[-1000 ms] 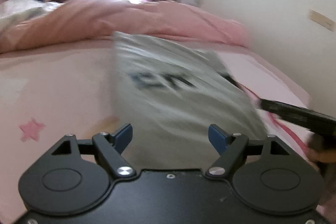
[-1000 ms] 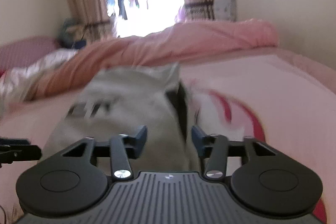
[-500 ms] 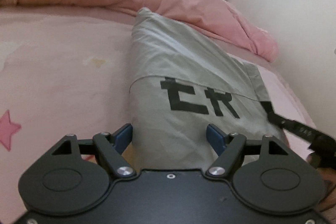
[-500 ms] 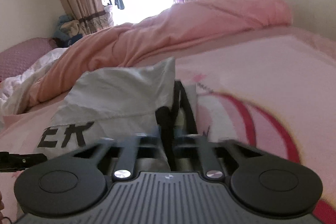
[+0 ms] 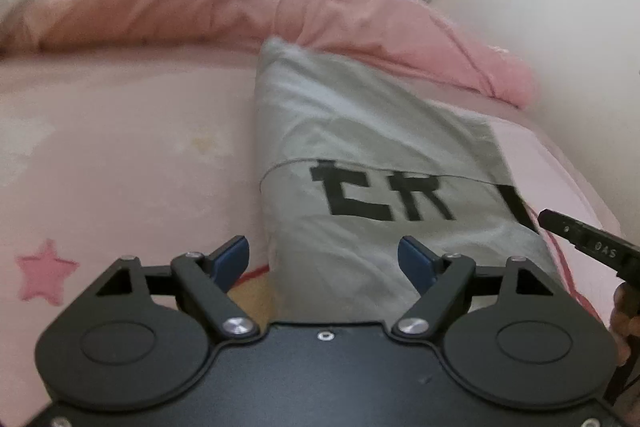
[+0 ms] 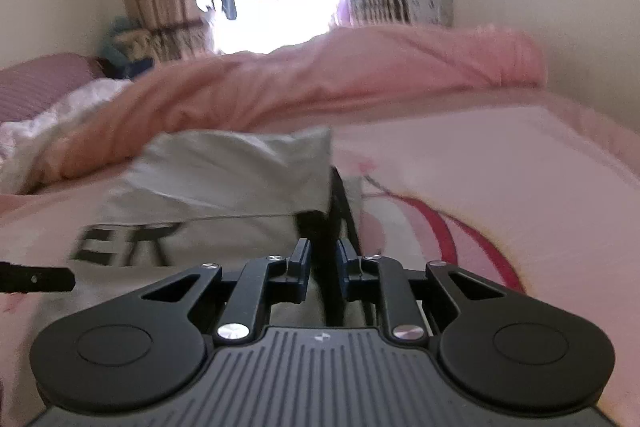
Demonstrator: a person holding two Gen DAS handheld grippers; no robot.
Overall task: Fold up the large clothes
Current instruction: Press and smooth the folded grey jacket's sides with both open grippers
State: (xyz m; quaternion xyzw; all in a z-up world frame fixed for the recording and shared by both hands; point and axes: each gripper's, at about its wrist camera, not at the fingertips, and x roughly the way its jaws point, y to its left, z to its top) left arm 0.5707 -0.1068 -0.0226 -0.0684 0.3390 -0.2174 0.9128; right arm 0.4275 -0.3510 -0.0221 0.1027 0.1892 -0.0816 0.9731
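Grey garment (image 5: 360,163) flat under wide-open left tool (image 5: 324,257); right tool (image 6: 323,267) just reopening, narrowly astride its black-trimmed edge

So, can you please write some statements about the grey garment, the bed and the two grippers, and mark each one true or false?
1. The grey garment lies on the pink bed sheet. True.
2. The garment has no print on it. False: black letters run across it.
3. The left gripper is open with nothing pinched. True: its jaws stand wide above the garment's near edge.
4. The right gripper is wide open. False: its jaws are nearly together and have just been opening a little; a dark strip of the garment runs between them, and whether the pads press on it cannot be told.
5. A blue duvet is bunched behind the garment. False: the duvet is pink.
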